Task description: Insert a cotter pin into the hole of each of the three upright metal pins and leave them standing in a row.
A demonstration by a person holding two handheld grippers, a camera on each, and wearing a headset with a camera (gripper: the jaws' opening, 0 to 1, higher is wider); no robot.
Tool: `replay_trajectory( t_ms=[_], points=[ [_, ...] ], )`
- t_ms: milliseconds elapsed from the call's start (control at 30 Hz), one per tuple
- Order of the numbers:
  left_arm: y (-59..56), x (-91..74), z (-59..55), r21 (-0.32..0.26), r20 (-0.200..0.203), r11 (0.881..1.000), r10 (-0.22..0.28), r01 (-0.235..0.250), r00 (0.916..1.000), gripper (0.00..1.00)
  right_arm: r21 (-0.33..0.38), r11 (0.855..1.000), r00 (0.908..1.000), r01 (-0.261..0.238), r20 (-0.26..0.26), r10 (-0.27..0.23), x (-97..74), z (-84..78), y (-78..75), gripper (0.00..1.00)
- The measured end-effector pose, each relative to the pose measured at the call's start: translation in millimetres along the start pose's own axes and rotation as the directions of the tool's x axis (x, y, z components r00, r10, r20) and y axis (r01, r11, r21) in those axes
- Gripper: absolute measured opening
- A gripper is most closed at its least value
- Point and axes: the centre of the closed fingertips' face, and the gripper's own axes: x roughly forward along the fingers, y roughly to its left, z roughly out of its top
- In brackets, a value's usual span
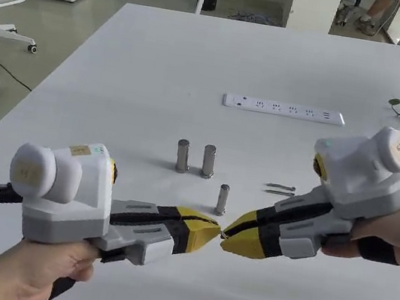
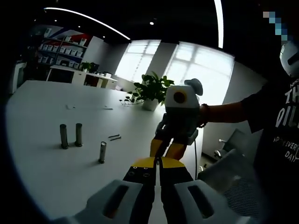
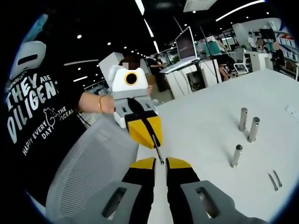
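across the white desk point(image 1: 161, 60), close to its near edge, the two tongs meet tip to tip: the left gripper point(image 1: 210, 229) reaches in from the left edge's side and the right gripper point(image 1: 227, 240) from the right edge's side. a power strip point(image 1: 282, 109) lies further toward the far edge. between it and the tongs stand the three metal pins, all upright: a pair point(image 1: 182, 155) side by side, and a single pin point(image 1: 222, 198) nearer the near edge and apart from them, so they form no row yet. two loose cotter pins point(image 1: 280, 187) lie flat just to the right of that single pin. the left jaws are pressed together on a cotter pin point(image 3: 157, 150), which sticks out of their tips. the right jaws stand narrowly apart with its free end between them. this looks like a handover. to do it well, the right jaws should close squarely on the shank before the left lets go, keeping the legs straight and enough length free to thread the hole.
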Motion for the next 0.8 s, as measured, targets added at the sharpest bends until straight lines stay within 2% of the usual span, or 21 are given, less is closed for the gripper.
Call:
replay_trajectory(
  t_ms=[400,667,800],
  points=[
    [-0.5,0.1,-3.5,-0.017,0.004,1.000,-0.011,0.011,0.9999,0.00,-0.024,1.000,0.9998,-0.012,-0.017,0.012,1.1,-0.6,1.5,0.00],
    [-1.0,0.0,-7.4,-0.008,-0.020,1.000,-0.019,0.019,0.9996,0.00,-0.063,0.998,0.9978,-0.008,-0.067,0.004,1.9,-4.4,3.4,0.00],
    [3.0,2.3,-8.9,0.021,-0.033,1.000,0.002,-0.002,0.9994,0.01,-0.096,0.995,0.9939,0.007,-0.109,-0.017,2.6,-7.0,-0.5,0.00]
  ],
)
